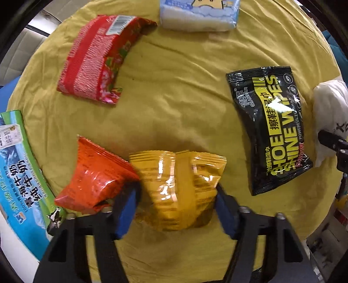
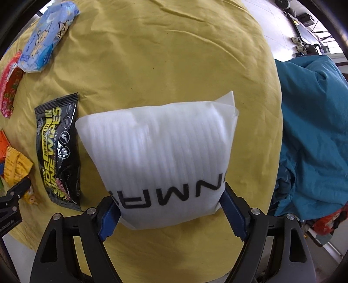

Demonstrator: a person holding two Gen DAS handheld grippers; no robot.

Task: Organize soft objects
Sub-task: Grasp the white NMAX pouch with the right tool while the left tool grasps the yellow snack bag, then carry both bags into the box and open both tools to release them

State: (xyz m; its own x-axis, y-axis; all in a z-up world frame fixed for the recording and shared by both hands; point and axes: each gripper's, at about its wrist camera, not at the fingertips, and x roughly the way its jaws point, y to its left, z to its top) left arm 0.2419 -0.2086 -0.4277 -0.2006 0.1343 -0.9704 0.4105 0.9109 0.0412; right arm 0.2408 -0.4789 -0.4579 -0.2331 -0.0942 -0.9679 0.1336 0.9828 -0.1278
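My left gripper (image 1: 177, 196) is shut on a yellow snack packet (image 1: 178, 187), its blue pads pressing both sides, just above the yellow cloth (image 1: 174, 87). An orange packet (image 1: 95, 176) lies touching it on the left. My right gripper (image 2: 171, 204) is shut on a white tissue pack (image 2: 158, 156) with black letters, held over the cloth; that pack also shows at the right edge of the left wrist view (image 1: 330, 115). A black shoe-wipes packet (image 1: 274, 128) lies between the two grippers and shows in the right wrist view (image 2: 59, 150) too.
A red flowered packet (image 1: 97, 58) and a light blue tissue pack (image 1: 200, 15) lie at the far side of the cloth. A blue-green milk carton (image 1: 19, 174) lies at the left edge. A teal fabric heap (image 2: 313, 135) sits to the right of the cloth.
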